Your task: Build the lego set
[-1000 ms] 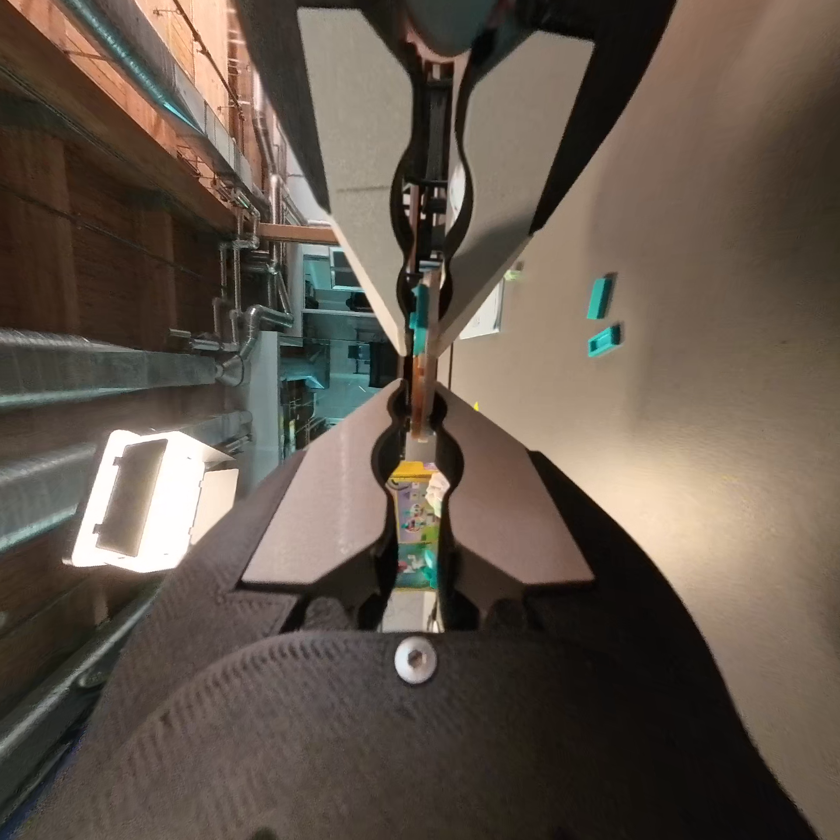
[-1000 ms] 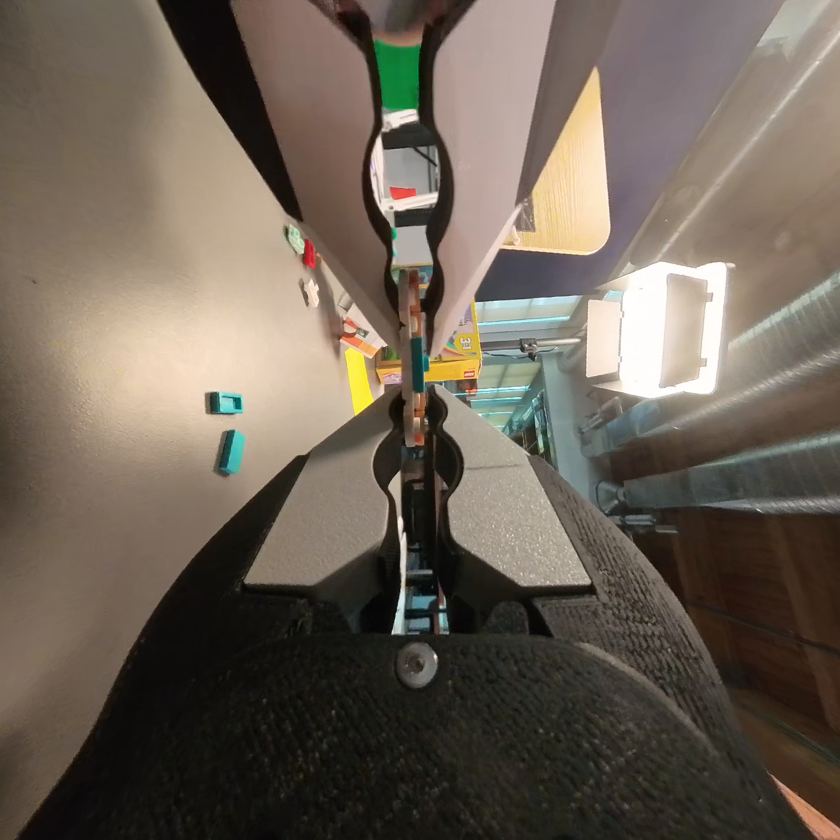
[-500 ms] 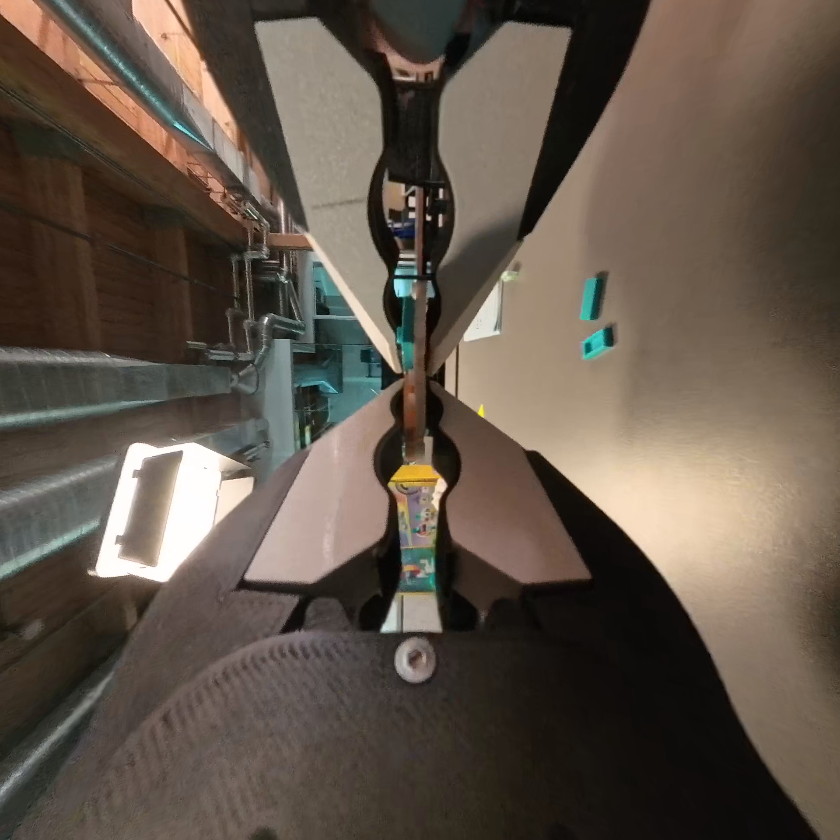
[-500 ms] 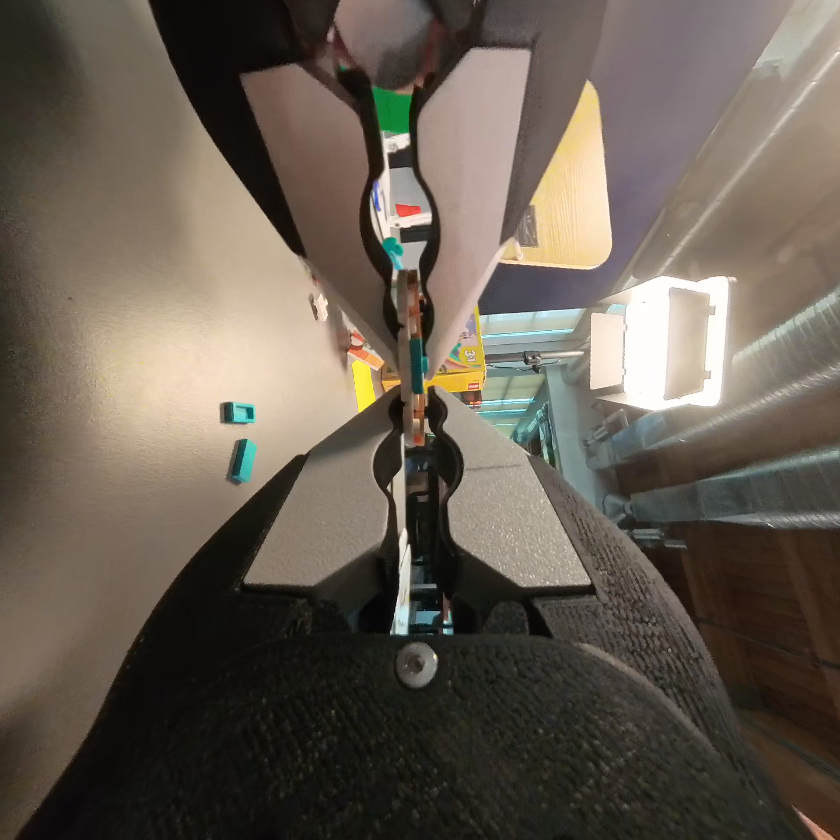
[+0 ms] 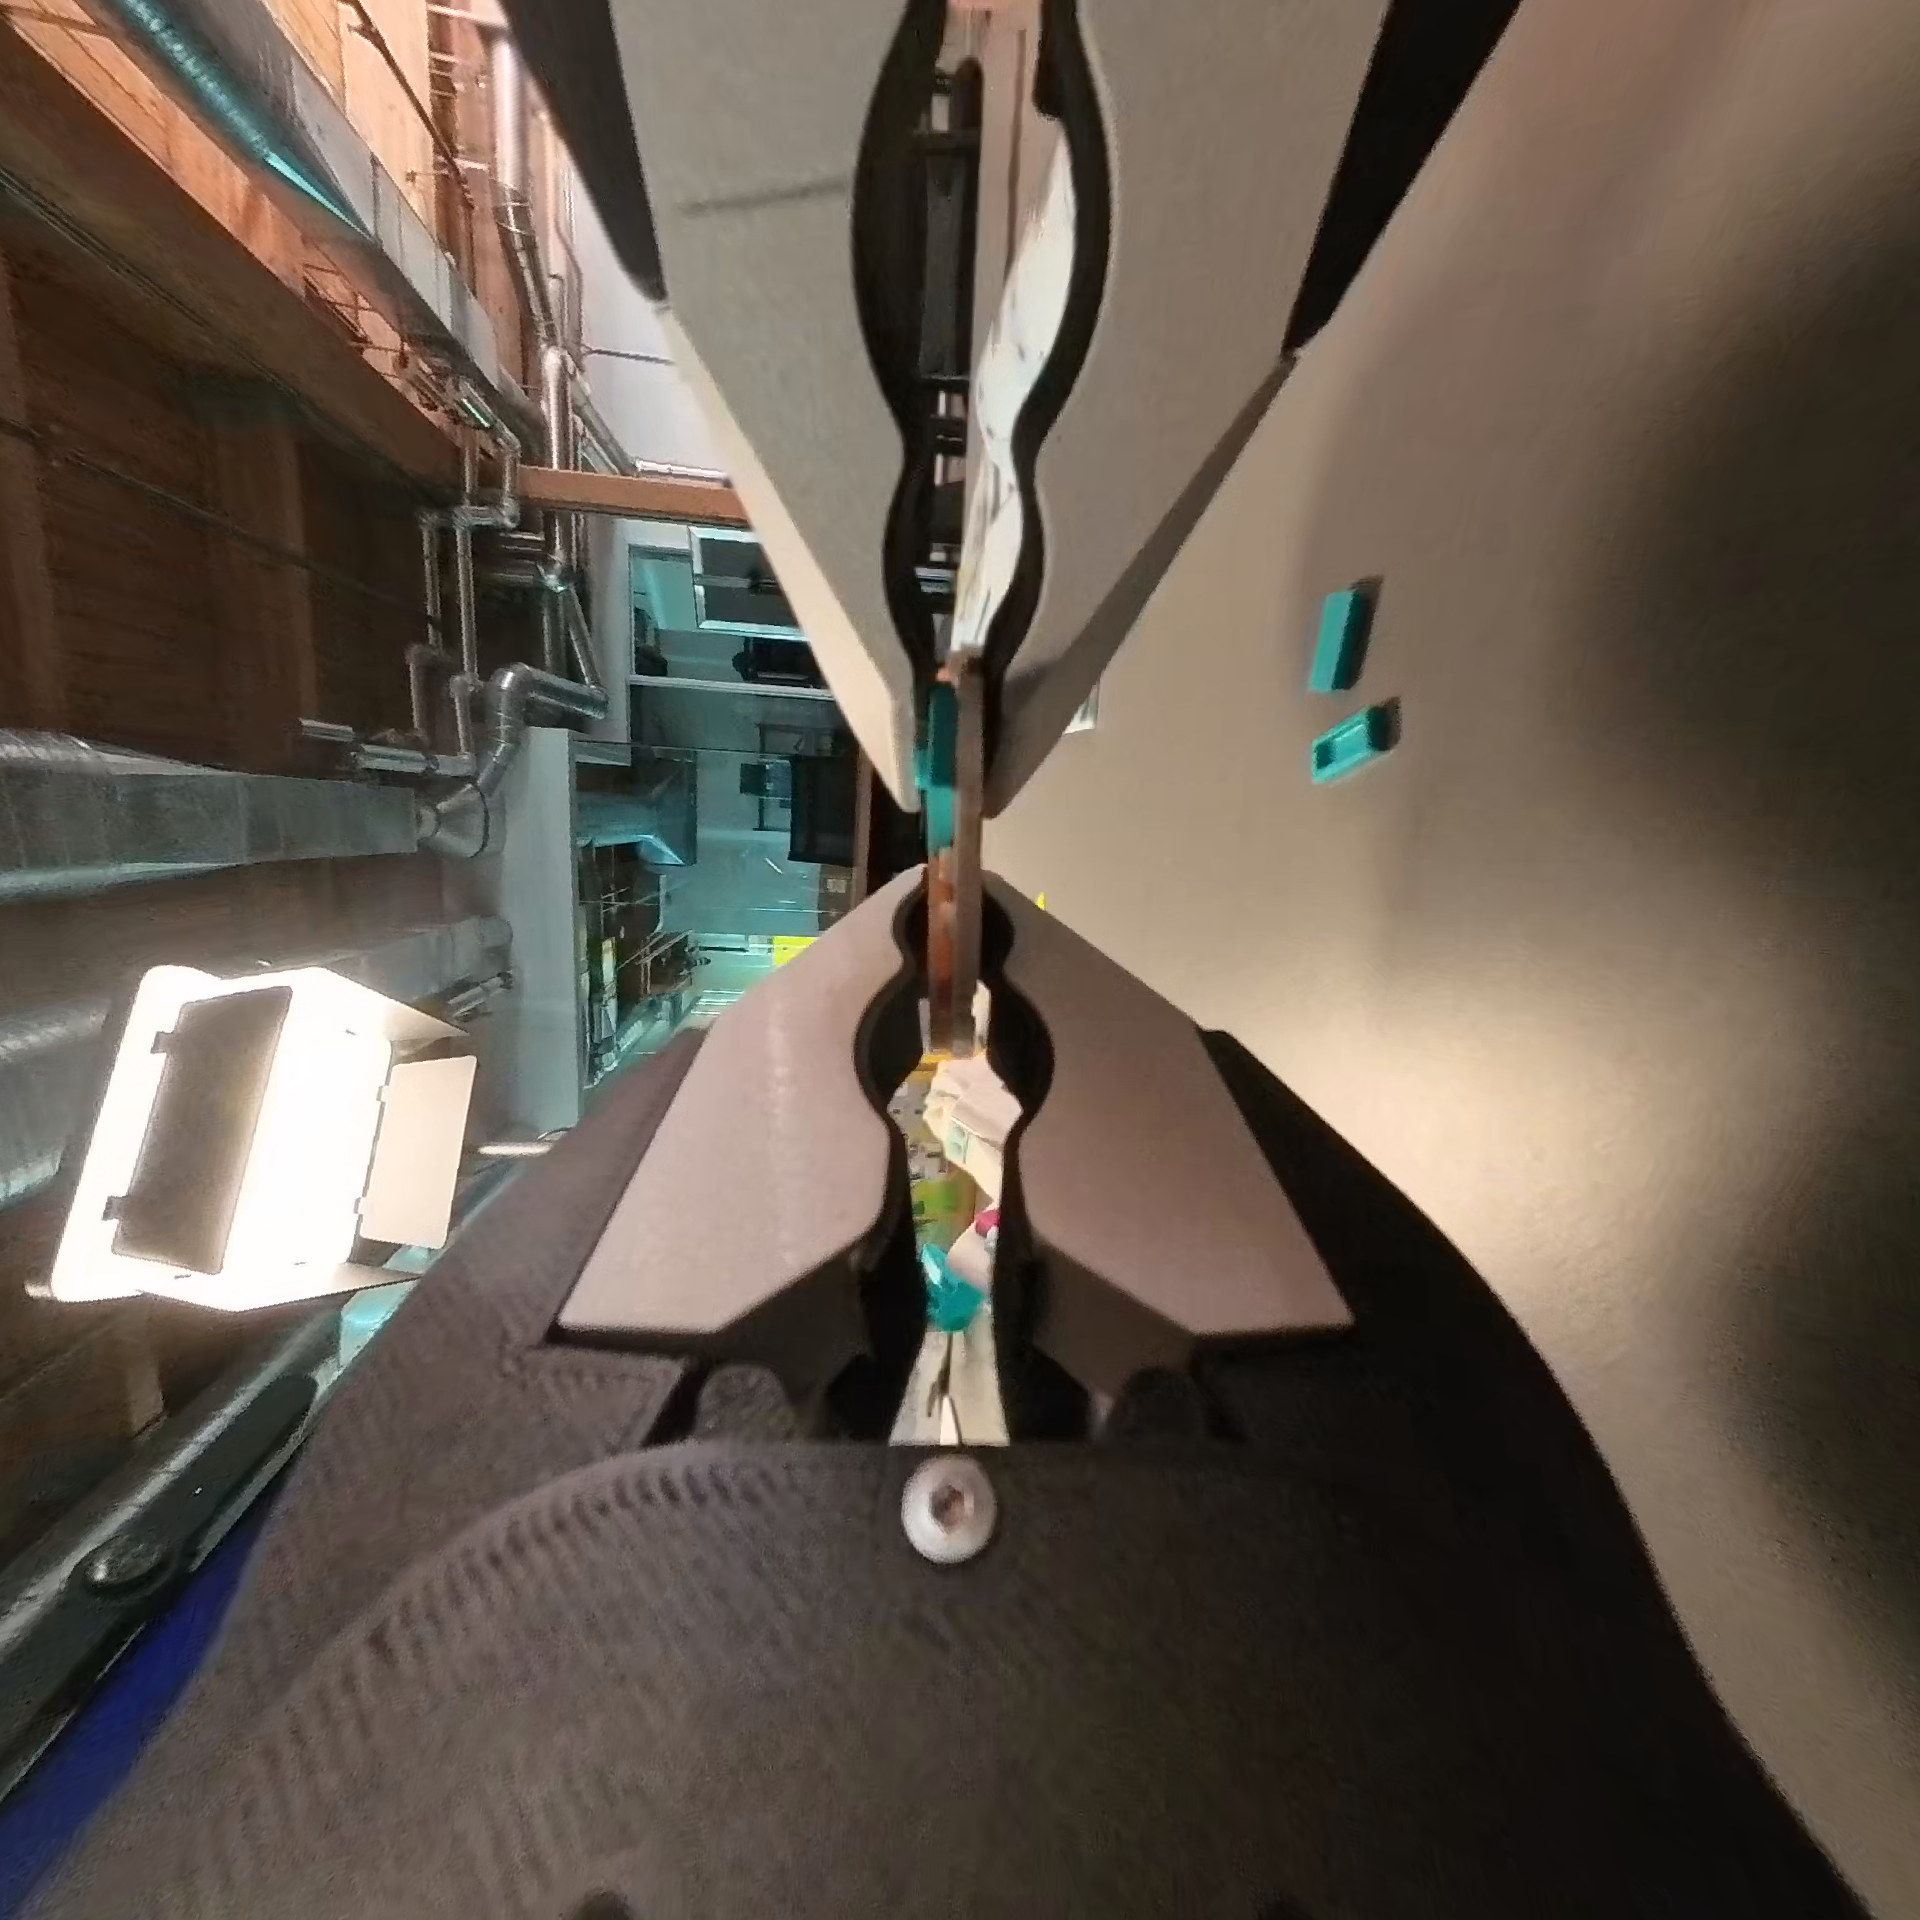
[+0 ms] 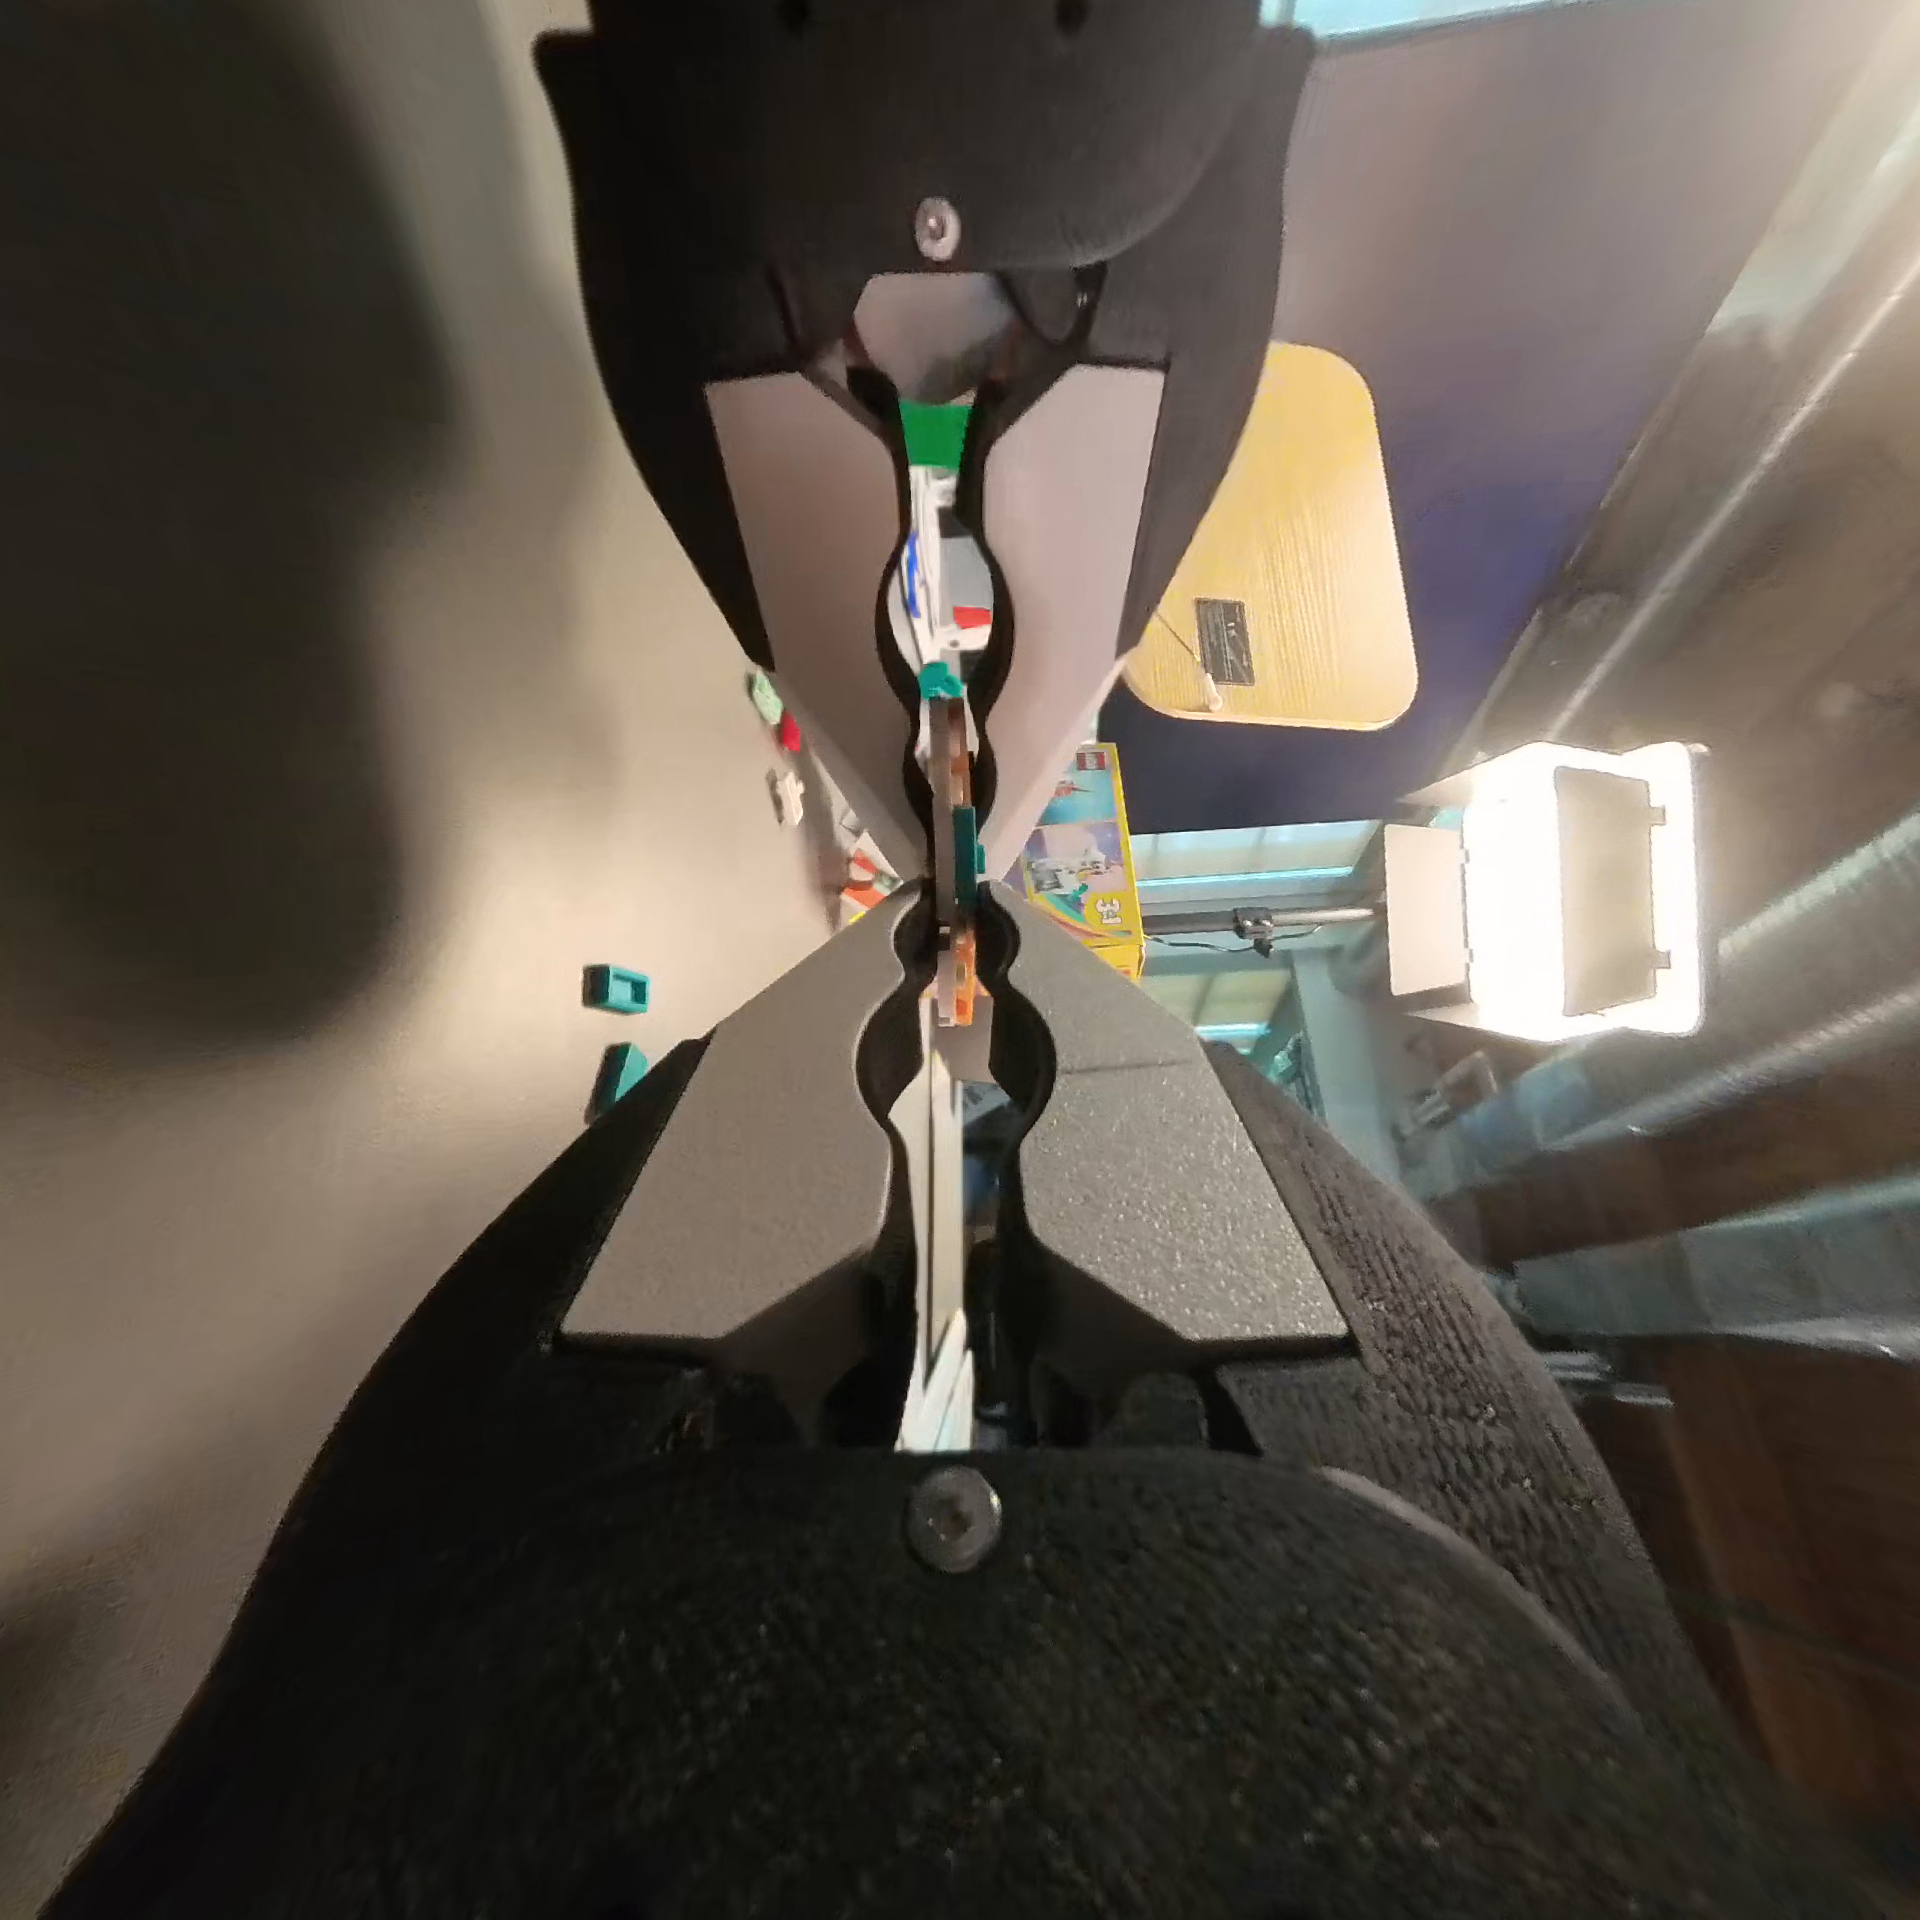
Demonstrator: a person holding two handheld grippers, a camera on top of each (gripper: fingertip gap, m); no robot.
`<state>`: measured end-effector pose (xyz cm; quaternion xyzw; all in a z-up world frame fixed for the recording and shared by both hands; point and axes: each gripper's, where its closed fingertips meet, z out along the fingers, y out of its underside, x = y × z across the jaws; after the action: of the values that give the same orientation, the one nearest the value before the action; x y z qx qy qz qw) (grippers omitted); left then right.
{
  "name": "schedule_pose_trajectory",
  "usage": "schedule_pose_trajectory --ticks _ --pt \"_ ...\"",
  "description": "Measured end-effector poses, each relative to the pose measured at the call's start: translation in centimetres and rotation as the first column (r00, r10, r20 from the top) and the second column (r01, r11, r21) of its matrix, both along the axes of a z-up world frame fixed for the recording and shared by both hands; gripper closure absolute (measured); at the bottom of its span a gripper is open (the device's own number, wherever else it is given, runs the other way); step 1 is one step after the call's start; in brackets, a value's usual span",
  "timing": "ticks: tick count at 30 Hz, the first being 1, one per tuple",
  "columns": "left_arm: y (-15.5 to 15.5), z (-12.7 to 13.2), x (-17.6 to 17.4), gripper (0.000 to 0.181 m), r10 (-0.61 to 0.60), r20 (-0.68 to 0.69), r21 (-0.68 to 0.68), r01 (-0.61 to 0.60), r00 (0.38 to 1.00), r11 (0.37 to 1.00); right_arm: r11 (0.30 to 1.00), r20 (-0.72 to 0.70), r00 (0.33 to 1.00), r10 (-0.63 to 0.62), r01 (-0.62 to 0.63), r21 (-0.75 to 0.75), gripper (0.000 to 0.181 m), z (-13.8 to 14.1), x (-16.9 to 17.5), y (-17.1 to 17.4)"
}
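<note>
A dark matte table under bright studio lamps; both grippers meet nose to nose above it.

The left gripper and right gripper are each clamped on opposite ends of one thin lego assembly, a tan-and-orange plate edge-on with a teal piece attached; two teal bricks and other loose pieces lie unplaced, so the build looks early.
</note>
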<state>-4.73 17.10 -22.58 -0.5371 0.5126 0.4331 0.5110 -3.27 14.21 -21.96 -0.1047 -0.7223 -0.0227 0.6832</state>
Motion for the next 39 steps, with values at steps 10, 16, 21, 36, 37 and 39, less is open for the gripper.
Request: schedule_pose_trajectory --ticks 10,16,21,36,37,39 --pt "-0.1 -0.1 0.0 0.177 -0.007 0.012 0.003 0.007 1.0 1.0 1.0 0.006 1.0 0.005 -0.005 -0.001 0.167 -0.1 0.0 0.1" --pt "-0.2 0.3 0.8 0.177 -0.054 0.025 0.037 0.053 0.998 0.998 0.999 -0.001 0.999 -0.042 0.042 0.017 0.175 0.2 0.5 1.5" --pt "0.9 0.0 -0.1 0.149 -0.004 0.201 -0.035 0.012 0.98 0.999 0.987 -0.028 0.988 -0.149 0.15 0.056 0.176 0.9 1.2 3.7" --pt "3.7 4.4 0.4 0.137 -0.29 0.691 0.092 0.316 0.663 0.944 0.847 -0.191 0.859 -0.475 0.505 0.168 0.176 3.7 6.9 9.1" --pt "3.9 5.1 0.4 0.136 -0.311 0.723 0.123 0.328 0.617 0.937 0.837 -0.194 0.851 -0.487 0.519 0.175 0.176 3.7 7.1 8.9" --pt "4.2 6.1 0.3 0.133 -0.355 0.771 0.179 0.354 0.53 0.918 0.821 -0.195 0.837 -0.512 0.543 0.174 0.175 3.6 7.4 8.6"
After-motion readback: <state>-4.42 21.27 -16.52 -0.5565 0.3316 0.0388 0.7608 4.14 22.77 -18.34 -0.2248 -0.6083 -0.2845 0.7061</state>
